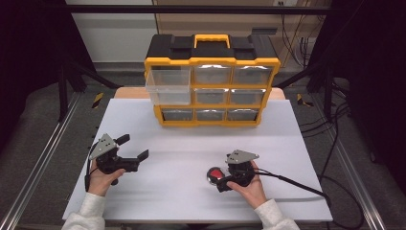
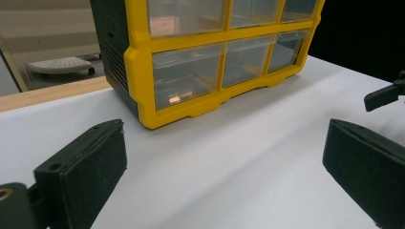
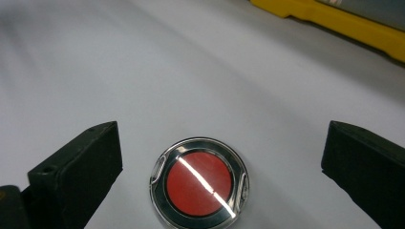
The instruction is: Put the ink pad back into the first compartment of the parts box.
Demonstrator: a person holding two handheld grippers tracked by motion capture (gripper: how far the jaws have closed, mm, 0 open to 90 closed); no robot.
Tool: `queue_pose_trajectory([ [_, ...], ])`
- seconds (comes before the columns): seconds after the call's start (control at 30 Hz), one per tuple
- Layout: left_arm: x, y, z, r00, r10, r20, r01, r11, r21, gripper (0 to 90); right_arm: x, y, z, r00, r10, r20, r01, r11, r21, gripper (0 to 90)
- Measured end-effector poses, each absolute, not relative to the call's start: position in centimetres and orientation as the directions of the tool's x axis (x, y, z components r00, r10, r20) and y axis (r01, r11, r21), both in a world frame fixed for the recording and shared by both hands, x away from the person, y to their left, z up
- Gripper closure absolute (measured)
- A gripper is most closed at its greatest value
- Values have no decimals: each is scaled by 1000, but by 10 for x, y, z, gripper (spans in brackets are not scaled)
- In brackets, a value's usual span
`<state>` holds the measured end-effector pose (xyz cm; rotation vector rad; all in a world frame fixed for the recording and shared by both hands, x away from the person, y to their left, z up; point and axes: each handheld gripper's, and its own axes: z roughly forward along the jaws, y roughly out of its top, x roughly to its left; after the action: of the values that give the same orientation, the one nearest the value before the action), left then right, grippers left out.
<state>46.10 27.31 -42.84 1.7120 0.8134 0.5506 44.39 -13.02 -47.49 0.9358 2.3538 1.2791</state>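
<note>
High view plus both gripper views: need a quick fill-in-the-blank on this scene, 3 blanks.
1. The round tin between the right tool's jaws has a ____ lid.
2. On the organizer, the drawer pulled out is in the top row, at the ____ in the high view.
3. The left tool holds nothing; its jaws stand ____.

Missing words: red; left; open

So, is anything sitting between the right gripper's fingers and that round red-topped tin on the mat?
Nothing visible. In the right gripper view the red tin lies on the bare white mat between the open fingers of the right gripper, with clear gaps either side.
</note>
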Motion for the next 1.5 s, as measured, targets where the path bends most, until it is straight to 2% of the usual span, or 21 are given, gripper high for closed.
queue_pose_trajectory([
  [0.63,461,273,-428,657,753,-42,239,-155,959,10,449,-122,-494,-752,658,42,444,458,770,27],
  [0.87,461,273,-428,658,752,-43,240,-155,958,11,449,-118,-498,-771,636,30,436,493,753,74],
  [1.17,461,272,-429,659,751,-38,243,-164,956,11,448,-115,-499,-788,615,26,421,508,752,245],
  [1.23,461,272,-429,660,751,-38,243,-164,956,12,448,-115,-499,-790,613,21,418,513,750,252],
  [1.27,461,272,-429,660,750,-38,242,-164,956,12,448,-116,-499,-789,614,16,417,515,749,289],
  [1.5,461,272,-429,658,752,-38,241,-163,957,12,448,-115,-499,-785,619,17,420,512,749,295],
])
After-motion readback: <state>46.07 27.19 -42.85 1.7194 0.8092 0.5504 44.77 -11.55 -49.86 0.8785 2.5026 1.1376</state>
